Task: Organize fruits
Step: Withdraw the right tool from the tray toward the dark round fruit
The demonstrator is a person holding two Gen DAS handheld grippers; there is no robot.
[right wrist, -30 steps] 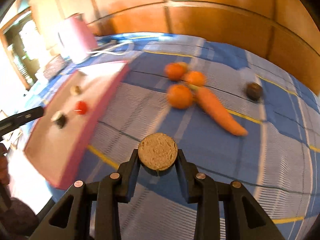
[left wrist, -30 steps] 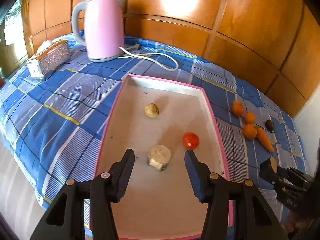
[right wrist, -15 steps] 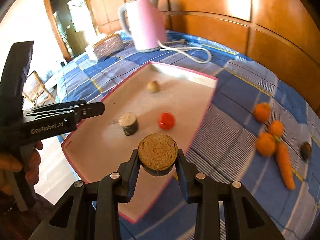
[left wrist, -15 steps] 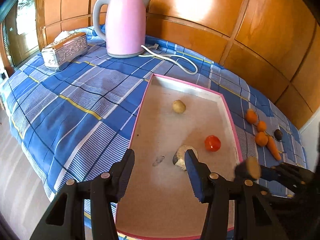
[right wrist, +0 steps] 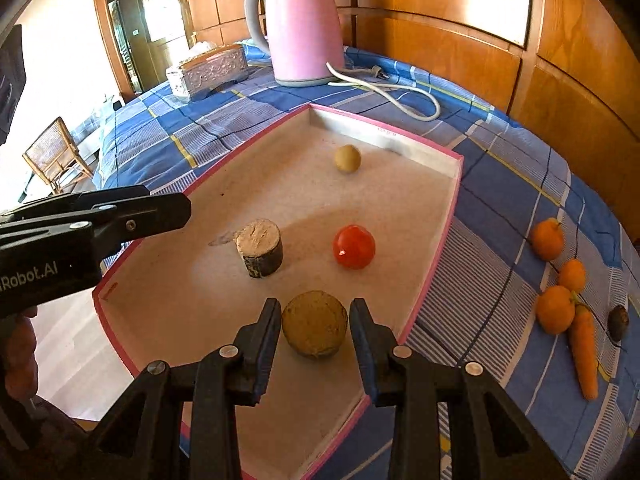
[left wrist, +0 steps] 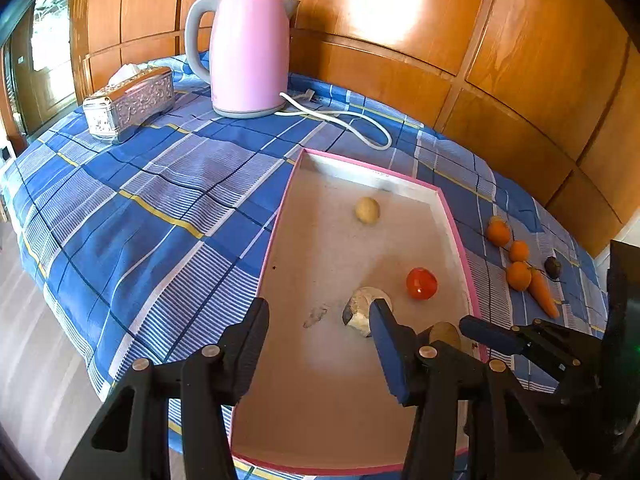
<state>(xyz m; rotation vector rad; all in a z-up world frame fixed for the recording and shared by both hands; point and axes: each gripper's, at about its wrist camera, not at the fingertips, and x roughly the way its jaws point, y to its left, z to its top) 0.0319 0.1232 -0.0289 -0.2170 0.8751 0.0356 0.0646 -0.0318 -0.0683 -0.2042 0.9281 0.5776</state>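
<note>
My right gripper (right wrist: pixel 316 309) is shut on a round yellow-brown fruit (right wrist: pixel 314 326), which hangs low over the near right part of the pink-rimmed tray (right wrist: pixel 448 216). In the tray lie a red tomato (right wrist: pixel 354 246), a small beige round fruit (right wrist: pixel 347 158) and a dark-skinned cut piece with a pale top (right wrist: pixel 260 252). My left gripper (left wrist: pixel 318 312) stands open and empty over the tray's near left side, just in front of the cut piece (left wrist: pixel 360 308). On the cloth to the right lie three oranges (right wrist: pixel 554 309), a carrot (right wrist: pixel 584 354) and a small dark fruit (right wrist: pixel 618 322).
A pink kettle (left wrist: pixel 250 52) with a white cord (left wrist: pixel 360 120) stands at the back of the blue checked tablecloth (left wrist: pixel 140 200). A silver tissue box (left wrist: pixel 130 100) sits left of the kettle. Wooden panels rise behind the table, and a wicker chair (right wrist: pixel 56 156) stands off to the left.
My right gripper has swung left with the round fruit, from above the cloth near the oranges to above the tray. The left gripper has stayed open and nearly still.
</note>
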